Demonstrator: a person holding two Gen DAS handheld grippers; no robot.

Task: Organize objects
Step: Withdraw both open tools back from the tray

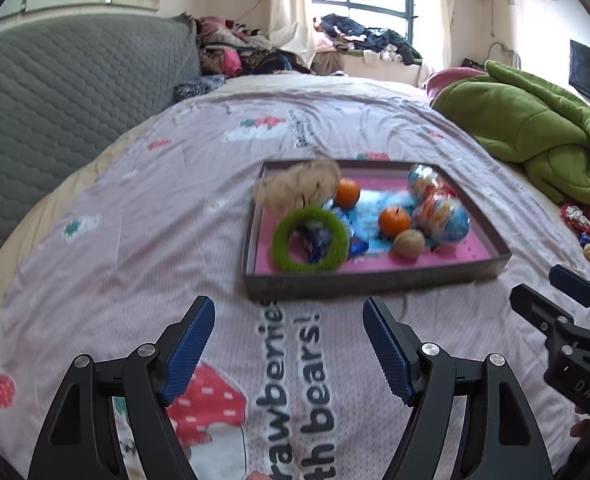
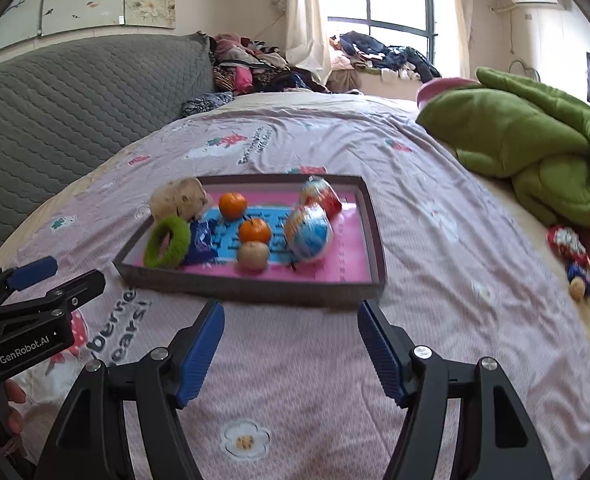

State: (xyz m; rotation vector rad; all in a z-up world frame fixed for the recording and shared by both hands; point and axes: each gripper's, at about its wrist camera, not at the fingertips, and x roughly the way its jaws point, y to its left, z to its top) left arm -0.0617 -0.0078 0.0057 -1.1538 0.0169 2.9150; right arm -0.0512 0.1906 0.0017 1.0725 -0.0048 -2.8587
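While both sets of tongs stand spread with nothing between their blue ribbed pads, the shallow dark-walled cardboard tray with the pink floor (image 1: pixel 369 280) lies on the bed ahead of them and apart from both. From the left tongs (image 1: pixel 289 346) the tray sits forward and offset to the right; from the right tongs (image 2: pixel 291 350) it sits forward and offset to the left, so the tray lies roughly between the two hands, neither clearly nearer. Its long axis runs across both views, near wall facing the tongs. Inside, from left to right: a beige plush toy (image 2: pixel 179 200), a green fuzzy ring (image 2: pixel 167 242), a blue foil packet (image 2: pixel 203 240), two orange mandarins (image 2: pixel 255 230), a tan round fruit (image 2: pixel 253 256) and two foil-wrapped egg-shaped sweets (image 2: pixel 307 232); their print is too blurred to read. The pink bedsheet (image 1: pixel 135 240) reads "Strawberries with bears!" in part. One tool body reads "GenRobot.AI", the other, seen from the left wrist, "DAS".
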